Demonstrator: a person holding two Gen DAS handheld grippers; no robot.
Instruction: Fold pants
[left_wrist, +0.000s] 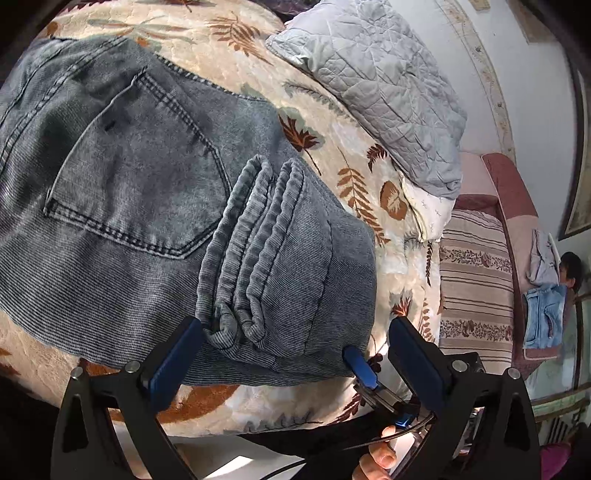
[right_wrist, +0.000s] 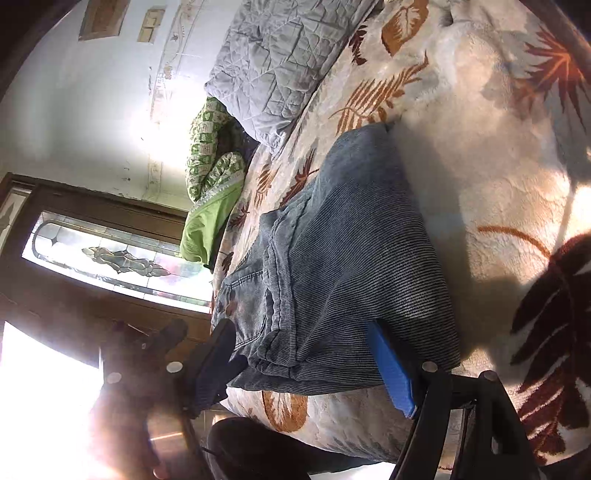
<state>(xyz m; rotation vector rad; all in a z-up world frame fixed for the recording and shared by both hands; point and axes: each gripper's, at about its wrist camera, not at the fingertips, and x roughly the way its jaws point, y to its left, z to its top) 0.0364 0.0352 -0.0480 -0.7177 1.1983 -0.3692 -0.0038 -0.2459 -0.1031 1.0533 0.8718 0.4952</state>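
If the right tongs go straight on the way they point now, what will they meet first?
Most likely the folded jeans: their near edge lies between the open right tongs, on the leaf-print blanket. Depth is unclear.

The pants (left_wrist: 155, 192) run off the left edge of the left wrist view, so the legs and waistband cannot be traced there. In the right wrist view the folded stack hides its own lower layers; the layer count cannot be told. The left tool (left_wrist: 295, 339) is cut off at the bottom edge, and the hand (left_wrist: 376, 458) behind it shows only as fingertips. The right tool (right_wrist: 306, 362) has its left finger lost in glare from the window (right_wrist: 110, 254); whether that finger touches the denim cannot be told. The blanket (right_wrist: 480, 155) hides the bed beneath. Small clothes (left_wrist: 543, 314) at the far right edge are too small to identify.
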